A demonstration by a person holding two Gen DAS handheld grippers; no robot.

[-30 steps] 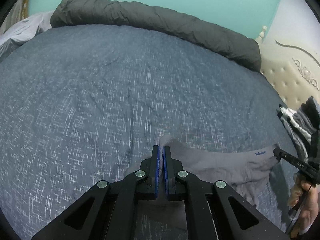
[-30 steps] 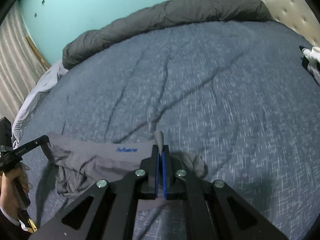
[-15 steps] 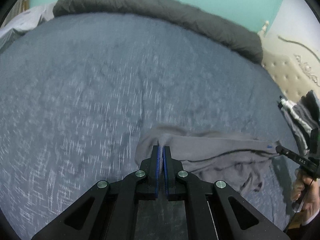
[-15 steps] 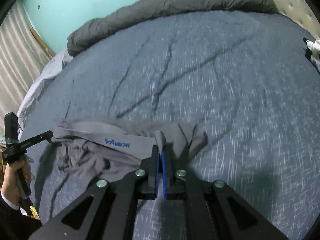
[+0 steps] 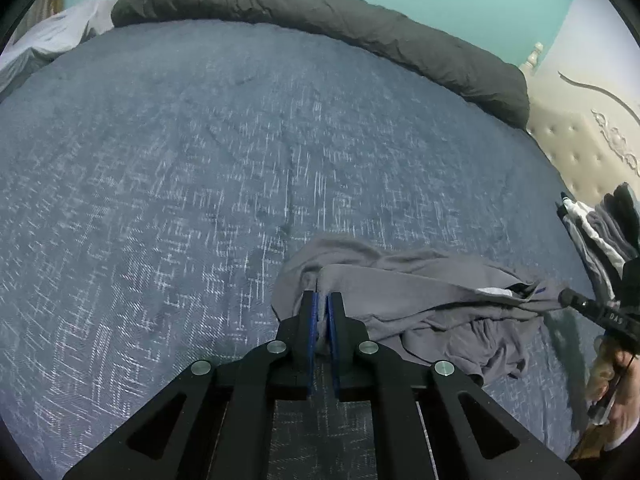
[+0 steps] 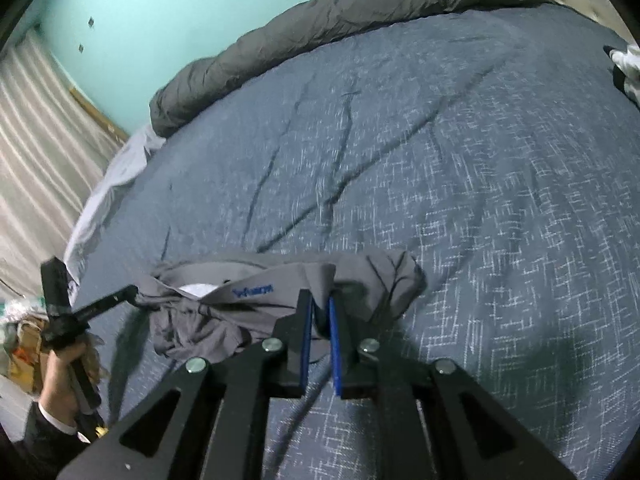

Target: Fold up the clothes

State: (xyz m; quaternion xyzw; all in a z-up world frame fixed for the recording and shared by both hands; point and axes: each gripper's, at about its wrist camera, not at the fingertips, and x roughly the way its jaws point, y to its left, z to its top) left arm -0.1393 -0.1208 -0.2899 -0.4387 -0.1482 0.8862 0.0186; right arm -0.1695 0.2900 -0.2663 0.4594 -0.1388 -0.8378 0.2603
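Grey shorts [image 5: 420, 292] with a blue logo on the waistband [image 6: 253, 290] lie crumpled on the blue bedspread [image 5: 200, 184]. My left gripper [image 5: 322, 300] holds their left end; its jaws are opening, only a sliver apart, with cloth still filling the gap. At the shorts' right end my right gripper [image 6: 319, 304] is opening too, with a clear gap between the blue pads [image 6: 306, 320] and the cloth edge lying loosely inside. Each wrist view shows the other gripper's black tip at the cloth's far end, with a hand on its handle.
A rolled dark grey duvet [image 5: 320, 12] lies along the bed's far edge. Folded clothes [image 5: 600, 236] are stacked by the cream headboard [image 5: 580, 148]. A pale sheet [image 6: 112, 184] hangs off the bed's left side next to a striped curtain [image 6: 36, 128].
The shorts, stretched taut between the grippers a second ago, have sunk onto the bedspread and gone slack. Both pairs of jaws have parted slightly, the right more.
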